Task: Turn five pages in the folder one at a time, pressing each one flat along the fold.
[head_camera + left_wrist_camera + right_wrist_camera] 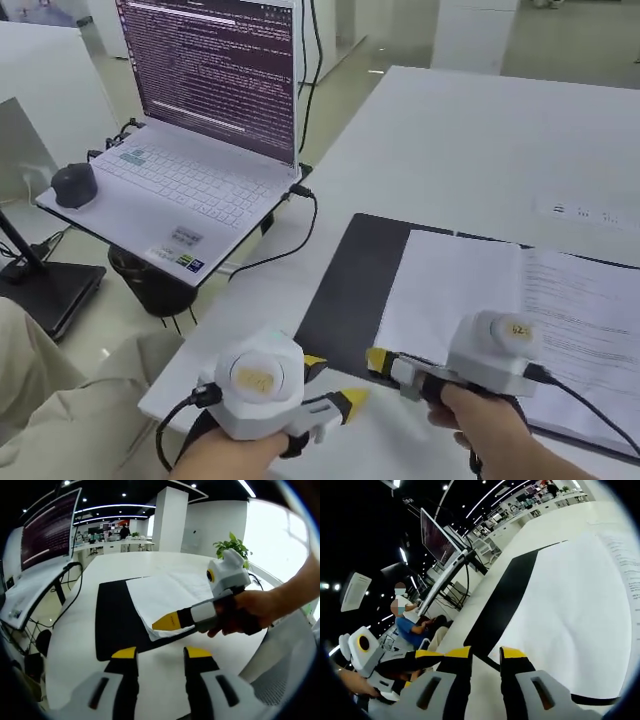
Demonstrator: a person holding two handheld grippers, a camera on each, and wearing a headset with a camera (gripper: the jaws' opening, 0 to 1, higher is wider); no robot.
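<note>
**Both tools at the near edge of the open folder**

The left tool (pixel 161 653) hangs over bare white table (pixel 470 130), just short of the near edge of the black folder (pixel 345 290). Its yellow-tipped jaws stand moderately apart with nothing between them.

Just to its right, a hand (pixel 482 422) holds the right tool (pixel 486 654), which points across at the near left corner of the blank white page (pixel 450 285). In its own view the jaws show a narrow gap, and the page's edge and the black cover run up to that gap. Whether the jaws touch the paper cannot be told.

The folder lies open and flat on the table. The blank page is on the left, with a strip of black cover showing beside it. The printed page (pixel 590 310) is on the right, past the fold.

Farther left, off the table, a white laptop (pixel 190 180) sits on a stand with text on its screen. A dark round mouse (pixel 73 185) lies beside its keyboard. In the left gripper view a potted green plant (pixel 231 545) stands beyond the table.
</note>
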